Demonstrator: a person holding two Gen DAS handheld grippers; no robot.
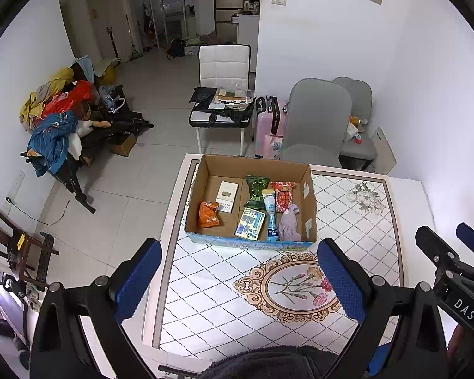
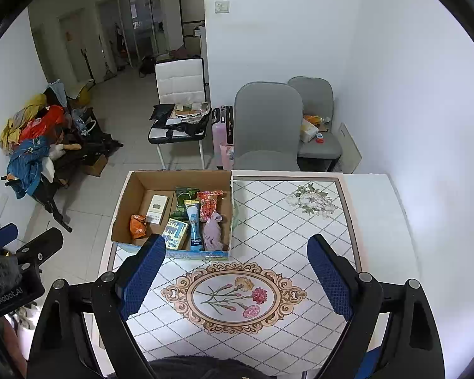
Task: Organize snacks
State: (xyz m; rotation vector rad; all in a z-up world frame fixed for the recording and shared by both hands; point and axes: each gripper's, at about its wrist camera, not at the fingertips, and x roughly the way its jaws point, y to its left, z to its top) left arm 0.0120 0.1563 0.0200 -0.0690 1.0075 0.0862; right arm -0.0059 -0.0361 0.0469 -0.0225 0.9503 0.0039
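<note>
A tiled bench [image 2: 300, 221] carries a cardboard box [image 2: 123, 218] of light, crinkly snack packets [image 2: 186, 203]; grasp their middles gently. Left gripper [image 1: 237, 279] and right gripper [image 2: 235, 273] gape wide, empty.

My left claw [image 1: 238, 279] and right claw [image 2: 236, 276] are showing blue textured pads on black frames. The surface's white diamond-checked cloth [image 2: 268, 233] is showing a pink-flowered oval medallion. The brown cardboard box [image 1: 309, 208] is holding orange [image 1: 208, 215], green [image 1: 256, 190] and red packets [image 1: 283, 196].
</note>
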